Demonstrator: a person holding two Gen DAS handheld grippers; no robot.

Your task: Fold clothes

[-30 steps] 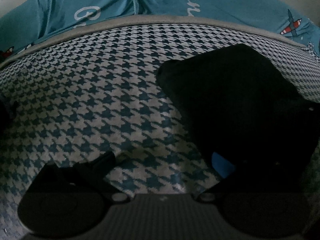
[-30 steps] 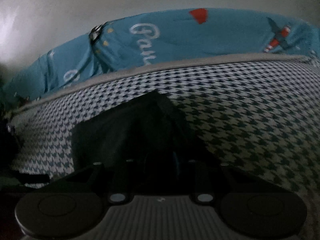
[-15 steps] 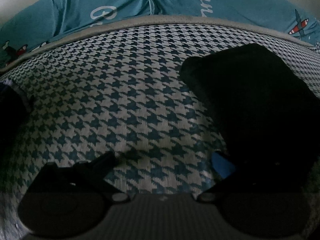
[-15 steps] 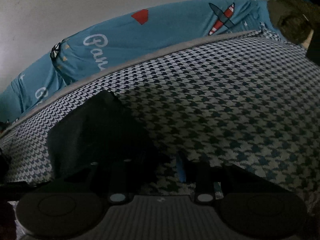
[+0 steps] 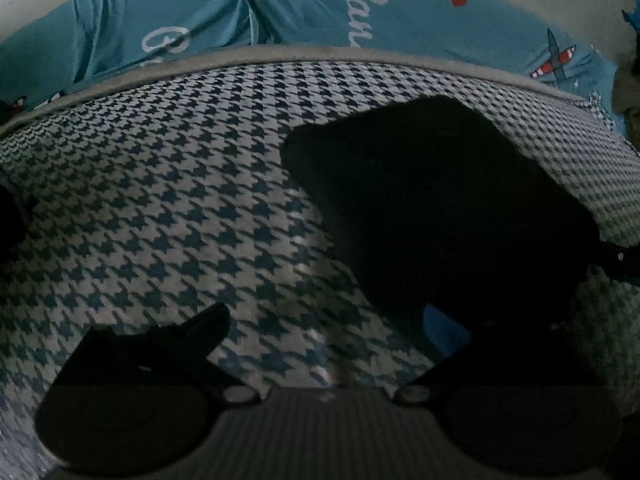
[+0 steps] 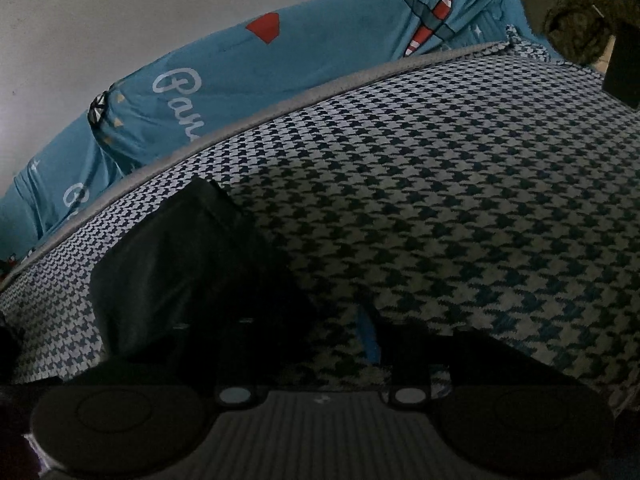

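Observation:
A folded black garment [image 5: 432,208] lies on the houndstooth cover [image 5: 160,208]; it fills the right half of the left wrist view and sits at the left in the right wrist view [image 6: 176,264]. My left gripper [image 5: 332,320] is open and empty, its left finger [image 5: 192,328] over bare cover and its blue-padded right finger [image 5: 444,324] at the garment's near edge. My right gripper [image 6: 316,332] is open and empty, just right of the garment, blue pad [image 6: 368,336] over the cover.
A teal printed sheet [image 5: 320,12] with planes and lettering runs behind the cover's grey border [image 6: 280,112]. A pale wall [image 6: 120,20] stands beyond. A dark olive fuzzy item [image 6: 576,12] sits at the far right corner.
My right gripper has let go of the black garment, opened and moved off to its right. The left view has shifted slightly; the garment lies folded and still.

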